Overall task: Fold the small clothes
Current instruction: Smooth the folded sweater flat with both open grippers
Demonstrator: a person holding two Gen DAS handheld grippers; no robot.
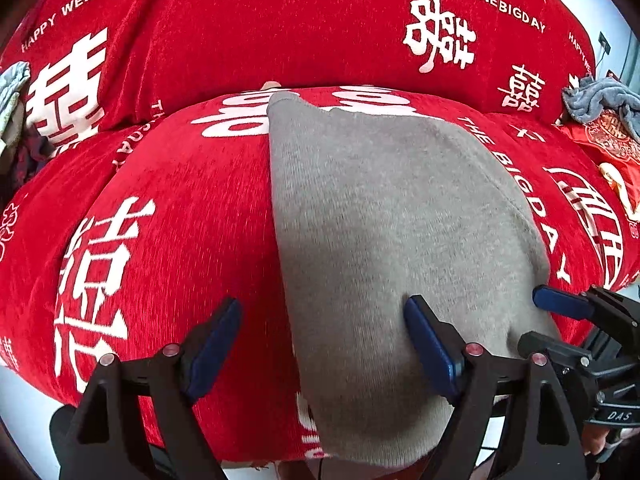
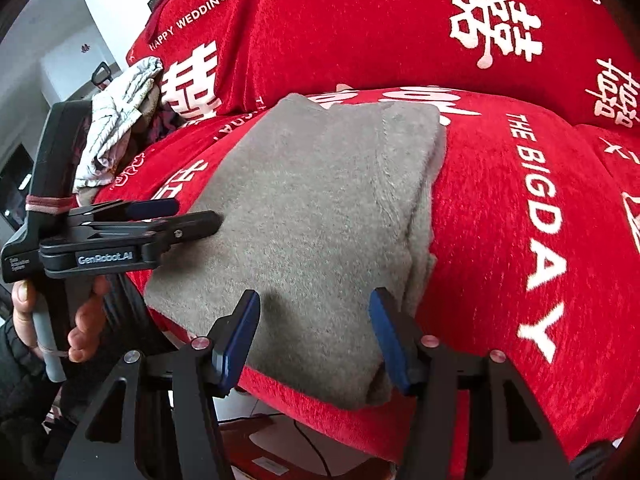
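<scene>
Grey garment (image 1: 380, 240) near edge behind gripper, side piles cropped

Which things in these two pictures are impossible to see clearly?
- Grey garment, left wrist view: near end cut off behind the gripper frame.
- Its underside and layer count: hidden by its own top layer in both views.
- Pale clothes pile, right wrist view: partly covered by the left gripper.

A sofa (image 1: 224, 40) is covered by a red cloth (image 2: 500, 208) printed with white characters and English wording. White walls (image 2: 60, 40) are seen beyond; pale floor (image 1: 24, 396) lies below.
</scene>
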